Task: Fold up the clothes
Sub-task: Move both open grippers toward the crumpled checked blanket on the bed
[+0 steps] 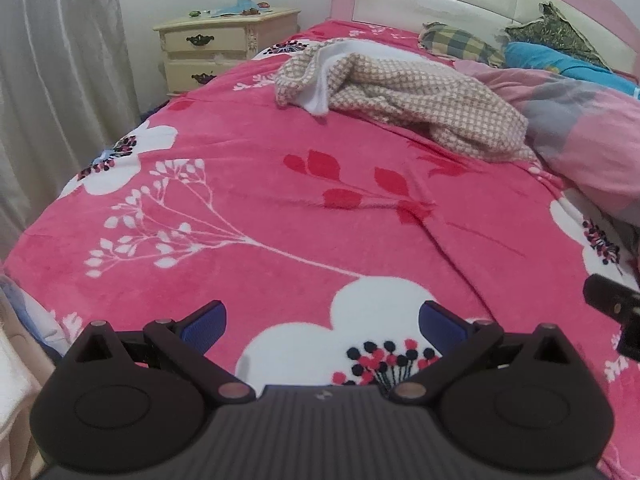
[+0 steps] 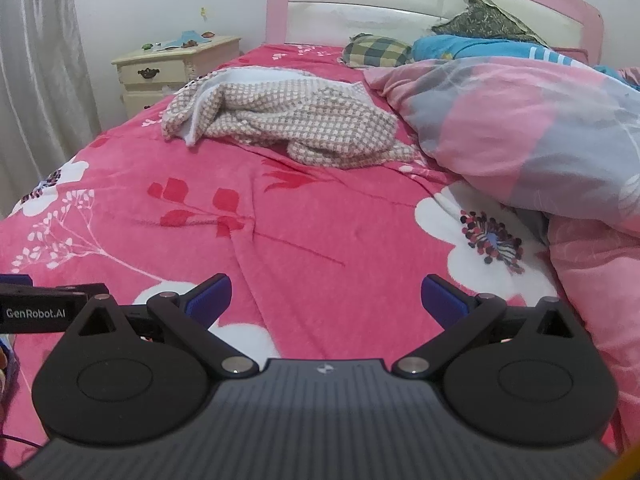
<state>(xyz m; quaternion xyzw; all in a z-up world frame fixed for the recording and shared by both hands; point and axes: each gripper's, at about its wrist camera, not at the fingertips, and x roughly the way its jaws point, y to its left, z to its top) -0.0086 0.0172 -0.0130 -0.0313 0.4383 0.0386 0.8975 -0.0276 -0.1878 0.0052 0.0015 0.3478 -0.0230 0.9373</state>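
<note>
A crumpled beige-and-white checked garment with a white lining lies in a heap on the far half of the pink floral bedspread. My left gripper hovers low over the near end of the bed, open, with nothing between its blue pads. My right gripper is likewise open and empty, well short of the garment. The right gripper's black body shows at the left wrist view's right edge. The left gripper's body shows at the left edge of the right wrist view.
A pink and grey duvet is bunched along the bed's right side. Pillows lean by the pink and white headboard. A cream nightstand stands left of the bed, beside a pale curtain.
</note>
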